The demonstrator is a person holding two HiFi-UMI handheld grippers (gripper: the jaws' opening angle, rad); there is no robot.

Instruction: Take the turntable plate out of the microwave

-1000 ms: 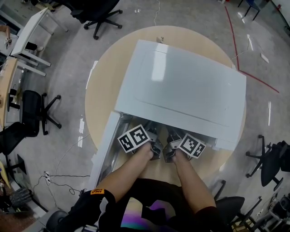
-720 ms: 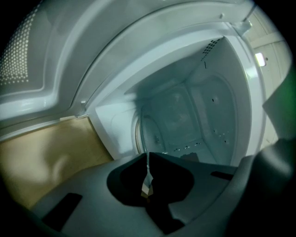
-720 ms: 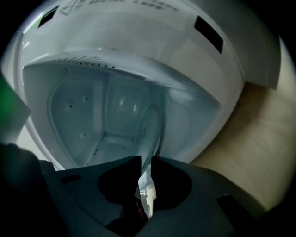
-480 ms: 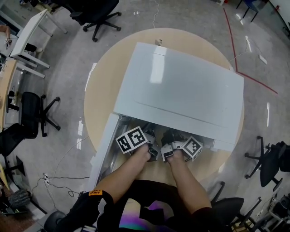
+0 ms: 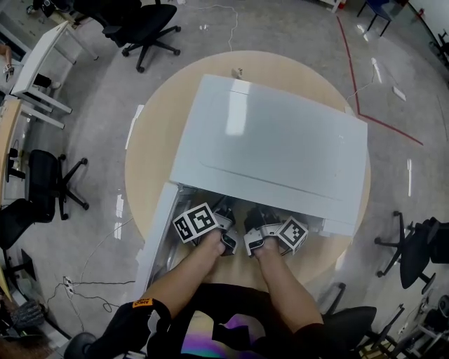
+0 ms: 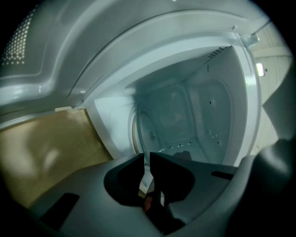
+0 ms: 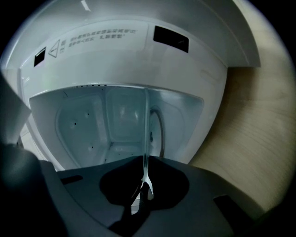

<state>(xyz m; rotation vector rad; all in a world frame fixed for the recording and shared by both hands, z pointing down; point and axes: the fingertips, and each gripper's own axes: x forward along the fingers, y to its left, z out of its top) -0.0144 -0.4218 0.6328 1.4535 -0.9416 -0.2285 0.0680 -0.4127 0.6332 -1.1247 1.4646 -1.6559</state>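
Observation:
A white microwave (image 5: 273, 147) stands on a round wooden table (image 5: 151, 140), with its door (image 5: 156, 228) swung open at the left. Both grippers reach into its opening side by side. The glass turntable plate (image 7: 146, 134) shows edge-on as a thin clear line in front of the pale cavity. My right gripper (image 7: 144, 159) has just been closing and now pinches that rim. In the left gripper view, my left gripper (image 6: 147, 159) is shut on the plate's rim (image 6: 138, 134). The head view shows the left gripper (image 5: 223, 219) and right gripper (image 5: 256, 223) half hidden under the microwave's top.
The open door stands close to the left forearm. Bare table edge shows right of the cavity (image 7: 249, 139). Black office chairs (image 5: 140, 21) (image 5: 49, 182) and a white desk (image 5: 42, 49) stand on the grey floor around the table.
The right gripper's marker cube has rolled and drawn slightly closer to the left one. The left gripper stays where it was at the opening.

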